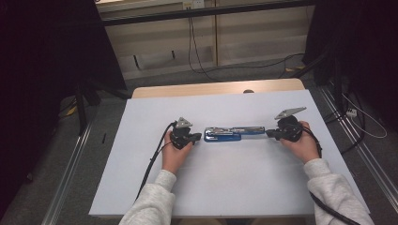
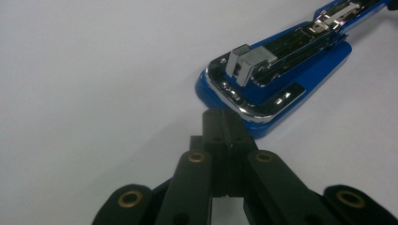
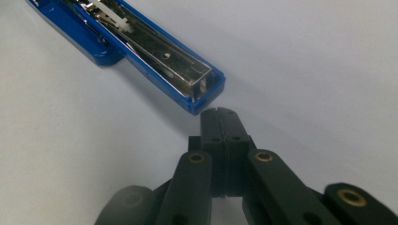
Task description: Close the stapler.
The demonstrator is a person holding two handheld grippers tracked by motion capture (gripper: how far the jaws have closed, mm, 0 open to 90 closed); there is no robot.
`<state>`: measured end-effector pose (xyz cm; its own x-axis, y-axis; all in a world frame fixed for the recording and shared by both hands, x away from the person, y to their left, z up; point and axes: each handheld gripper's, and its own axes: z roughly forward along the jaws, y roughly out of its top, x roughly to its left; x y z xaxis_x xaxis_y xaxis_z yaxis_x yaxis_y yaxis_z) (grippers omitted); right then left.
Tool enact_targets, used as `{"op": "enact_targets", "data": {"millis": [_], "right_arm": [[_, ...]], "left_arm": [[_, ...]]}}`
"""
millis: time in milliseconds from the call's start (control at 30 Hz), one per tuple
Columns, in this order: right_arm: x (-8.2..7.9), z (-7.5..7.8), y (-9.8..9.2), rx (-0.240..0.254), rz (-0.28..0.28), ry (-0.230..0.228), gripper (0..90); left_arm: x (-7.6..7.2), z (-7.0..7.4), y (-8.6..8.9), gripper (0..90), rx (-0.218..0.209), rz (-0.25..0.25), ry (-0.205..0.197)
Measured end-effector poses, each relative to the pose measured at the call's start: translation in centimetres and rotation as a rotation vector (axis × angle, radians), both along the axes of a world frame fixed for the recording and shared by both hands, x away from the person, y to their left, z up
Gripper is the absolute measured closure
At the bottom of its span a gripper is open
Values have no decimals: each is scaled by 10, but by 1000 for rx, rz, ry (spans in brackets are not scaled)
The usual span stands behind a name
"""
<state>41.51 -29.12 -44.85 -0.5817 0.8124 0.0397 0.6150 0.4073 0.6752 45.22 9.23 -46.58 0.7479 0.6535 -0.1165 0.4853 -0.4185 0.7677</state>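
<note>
Jaws of left gripper (image 2: 224,123) clenched on nothing, tips just beside wide end of blue stapler (image 2: 277,79). Jaws of right gripper (image 3: 219,121) likewise clenched, just beside opposite end. Stapler lying opened flat mid-worktop (image 1: 225,187), between both hands.

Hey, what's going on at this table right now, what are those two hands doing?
A person holds a black two-jaw gripper in each hand over a white table. Between them lies a blue and chrome stapler, swung open flat. The left gripper sits with its jaws closed at the stapler's wide base end, and the right gripper, jaws also closed, at the tip of the opened arm. Neither one grips the stapler.
</note>
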Motion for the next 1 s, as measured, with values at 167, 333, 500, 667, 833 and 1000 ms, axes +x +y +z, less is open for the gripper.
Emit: {"op": "enact_targets", "data": {"millis": [167, 333, 500, 667, 833, 1000], "right_arm": [[1, -1, 4, -29, 7, -1, 900], [1, 1, 3, -19, 4, -2, 900], [1, 1, 4, -31, 5, -5, 900], [1, 1, 2, -3, 3, -1, 900], [0, 8, -1, 50, -1, -25, 900], [0, 17, 5, 60, 11, -68, 900]], "left_arm": [[0, -2, -6, 900, 17, -11, 3], [0, -2, -11, 900, 32, -22, -21], [2, -2, -11, 900, 31, -19, -18], [3, -3, -12, 900, 29, -16, -13], [3, -3, -13, 900, 45, -5, -25], [2, -2, -13, 897, 48, -8, -29]]}}
